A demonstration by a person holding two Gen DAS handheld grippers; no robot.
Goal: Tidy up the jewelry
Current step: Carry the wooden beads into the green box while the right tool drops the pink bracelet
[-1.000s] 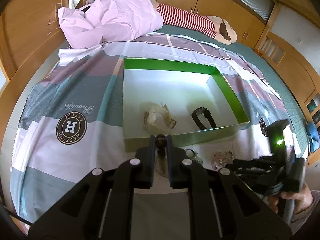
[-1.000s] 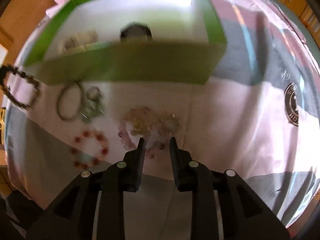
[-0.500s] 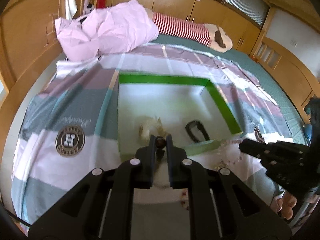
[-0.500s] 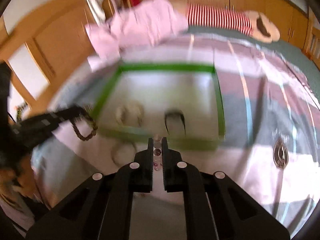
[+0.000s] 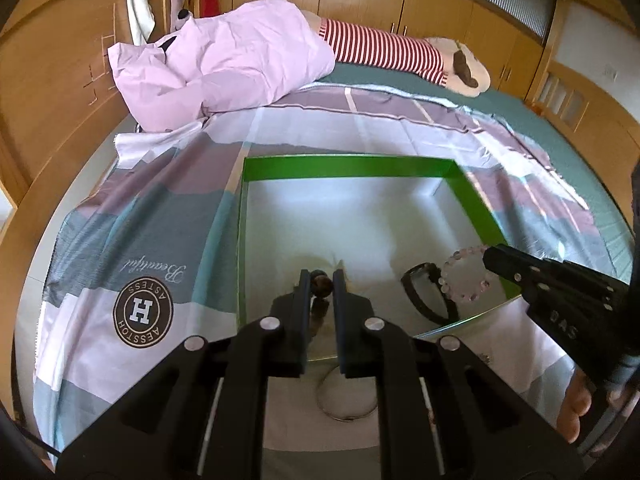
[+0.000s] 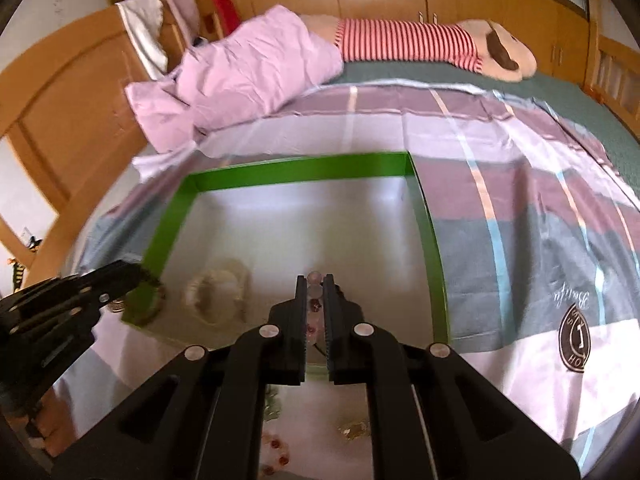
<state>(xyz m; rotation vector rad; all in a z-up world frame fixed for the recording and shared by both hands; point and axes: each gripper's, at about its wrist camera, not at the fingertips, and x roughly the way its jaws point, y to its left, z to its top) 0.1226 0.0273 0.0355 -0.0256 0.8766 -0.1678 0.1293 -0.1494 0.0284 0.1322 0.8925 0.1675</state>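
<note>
Bed [image 5: 560, 128], green cover; on it patchwork sheet [image 5: 160, 216], pink duvet [image 5: 224, 64], striped plush [image 5: 384, 48]; green-rimmed box [image 5: 348, 166] on sheet, loose jewellery [image 5: 347, 400] beside.

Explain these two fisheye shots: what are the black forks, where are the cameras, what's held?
No robot arm here. A person carries a two-fingered tool in each hand, and a camera on each one looks forward along its fingers.

The left view shows the left hand-held gripper shut on a dark bead bracelet. The right hand-held gripper enters from the right edge with a pale pink bead bracelet hanging from its tip.

The right view shows that same gripper from behind, shut on the pink beads, with the left one at its left edge.

Below is a bed with a striped sheet and an open green box with a white inside. A black band and a cream bracelet lie in it. A thin metal ring lies on the sheet in front.
</note>
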